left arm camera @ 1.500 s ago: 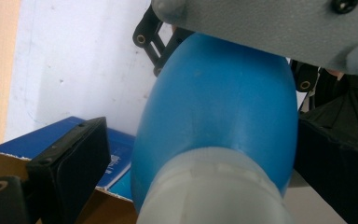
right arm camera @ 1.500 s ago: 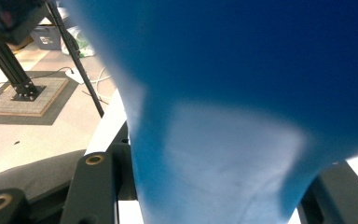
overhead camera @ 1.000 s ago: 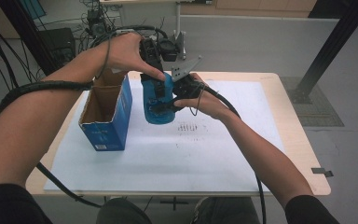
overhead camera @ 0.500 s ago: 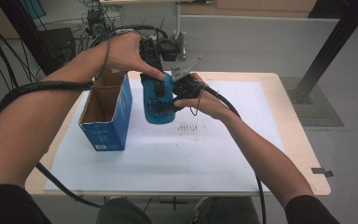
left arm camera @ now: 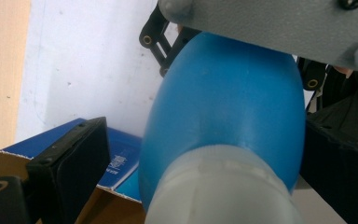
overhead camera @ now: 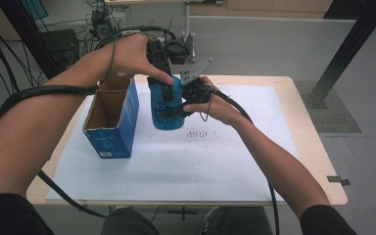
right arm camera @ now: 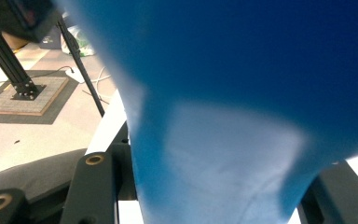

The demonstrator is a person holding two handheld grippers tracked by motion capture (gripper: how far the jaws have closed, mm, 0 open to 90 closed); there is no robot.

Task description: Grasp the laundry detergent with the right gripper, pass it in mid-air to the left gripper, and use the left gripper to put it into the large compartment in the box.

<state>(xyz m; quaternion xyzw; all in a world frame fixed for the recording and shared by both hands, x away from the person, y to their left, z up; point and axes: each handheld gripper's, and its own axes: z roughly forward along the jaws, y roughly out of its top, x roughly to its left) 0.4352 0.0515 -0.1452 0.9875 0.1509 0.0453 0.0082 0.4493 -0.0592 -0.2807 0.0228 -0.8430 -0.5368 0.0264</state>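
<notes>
A blue bulb (overhead camera: 169, 111) with a pale neck is held in the air over the table, just right of an open blue box (overhead camera: 110, 117). My right gripper (overhead camera: 178, 108) comes in from the right and is shut on the bulb (right arm camera: 237, 70), whose narrow pale part sits between the jaws of the right gripper (right arm camera: 214, 198). My left gripper (overhead camera: 162, 90) reaches down from above. In the left gripper view its jaws straddle the bulb (left arm camera: 228, 102); one pad (left arm camera: 74, 161) stands apart from it with the box (left arm camera: 121, 158) showing through the gap. The left gripper (left arm camera: 205, 168) is open.
The box stands upright on a white sheet (overhead camera: 235, 161) that covers the wooden table (overhead camera: 318, 161). Faint pencil marks (overhead camera: 198, 133) lie on the sheet near the middle. Cables (overhead camera: 54, 188) trail off the left and front edges. A black frame post (overhead camera: 342, 54) rises at the far right.
</notes>
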